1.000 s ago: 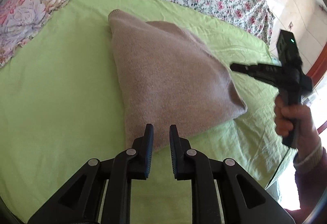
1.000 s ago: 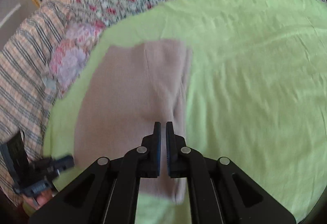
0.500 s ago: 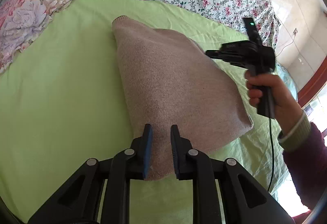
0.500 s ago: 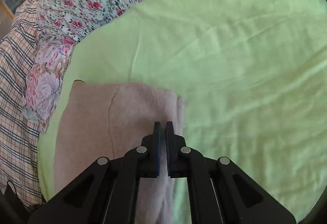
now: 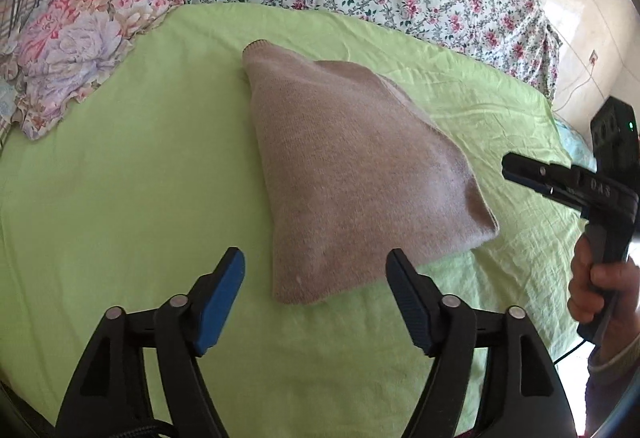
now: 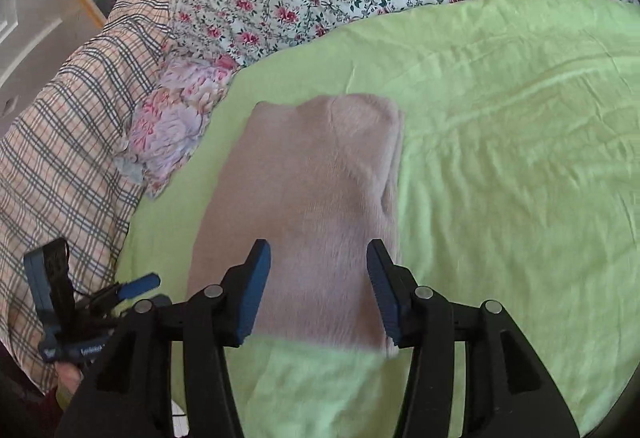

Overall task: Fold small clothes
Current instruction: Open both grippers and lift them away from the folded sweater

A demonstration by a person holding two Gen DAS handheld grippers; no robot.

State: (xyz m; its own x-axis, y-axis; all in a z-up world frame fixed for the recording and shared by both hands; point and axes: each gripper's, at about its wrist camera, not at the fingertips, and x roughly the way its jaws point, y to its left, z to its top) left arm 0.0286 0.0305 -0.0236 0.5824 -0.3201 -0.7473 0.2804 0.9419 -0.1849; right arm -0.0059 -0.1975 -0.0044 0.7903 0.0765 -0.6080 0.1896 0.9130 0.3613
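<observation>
Left wrist view: the left tool (image 5: 314, 272) stands wide. Its jaws have just been opening, and nothing is pressed between the blue pads; the near corner of the sweater (image 5: 352, 178) lies just in front of them on the bed. I think the corner was let go here because the fold is laid and the cloth can rest by itself. The sweater sits as a folded, flat beige bundle in the middle of the green sheet (image 5: 120, 178), well apart from the floral pillow (image 5: 76, 50).

In the right wrist view, the right tool (image 6: 318, 270) is about half open, its jaws also just opening, with the sweater's near edge under the gap and not gripped. It looks pulled back to give room, probably for a next fold or smoothing.
</observation>
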